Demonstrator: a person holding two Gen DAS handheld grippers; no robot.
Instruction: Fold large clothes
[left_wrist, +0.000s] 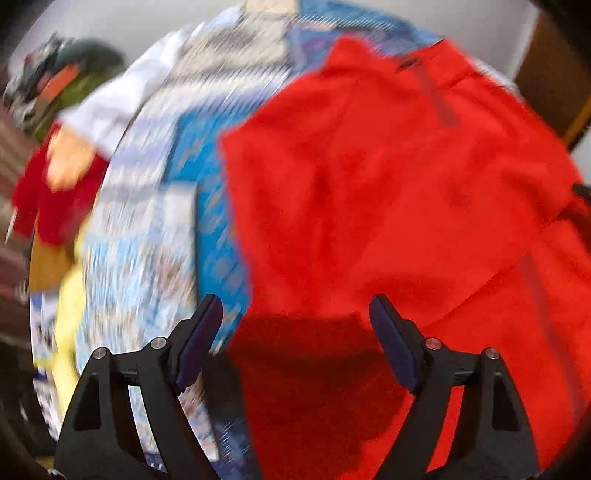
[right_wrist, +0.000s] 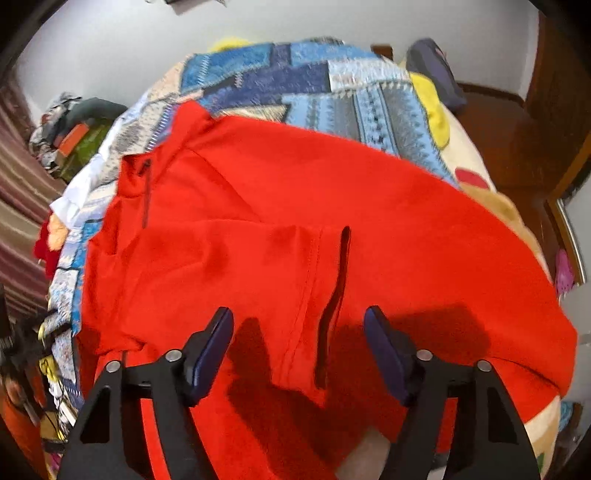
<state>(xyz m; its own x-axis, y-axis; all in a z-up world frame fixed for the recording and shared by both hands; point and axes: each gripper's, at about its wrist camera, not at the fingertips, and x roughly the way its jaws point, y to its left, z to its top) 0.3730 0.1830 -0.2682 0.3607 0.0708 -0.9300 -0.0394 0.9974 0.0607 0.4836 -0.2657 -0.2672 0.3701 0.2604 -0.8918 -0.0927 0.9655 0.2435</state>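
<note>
A: Lying across the bed is a red zip-neck top (right_wrist: 280, 206), spread over the blue patchwork bedspread (right_wrist: 332, 92), collar and short dark zip (right_wrist: 146, 192) toward the left in the right wrist view.

B: And the sleeve?

A: One sleeve (right_wrist: 236, 258) is folded in over the body, its cuff edge near the middle of the garment.

B: What about the grippers?

A: The right gripper (right_wrist: 298, 347) hovers above the top's lower part, jaws spread wide, nothing between them. The left gripper (left_wrist: 296, 332) is likewise parted and empty, above the garment's edge where red meets the bedspread; that view is motion-blurred.

B: Anything else around?

A: A yellow cushion (right_wrist: 434, 107) by the far side of the bed, and a pile of clothes (right_wrist: 70, 129) at the left by the striped curtain (right_wrist: 18, 206).
</note>
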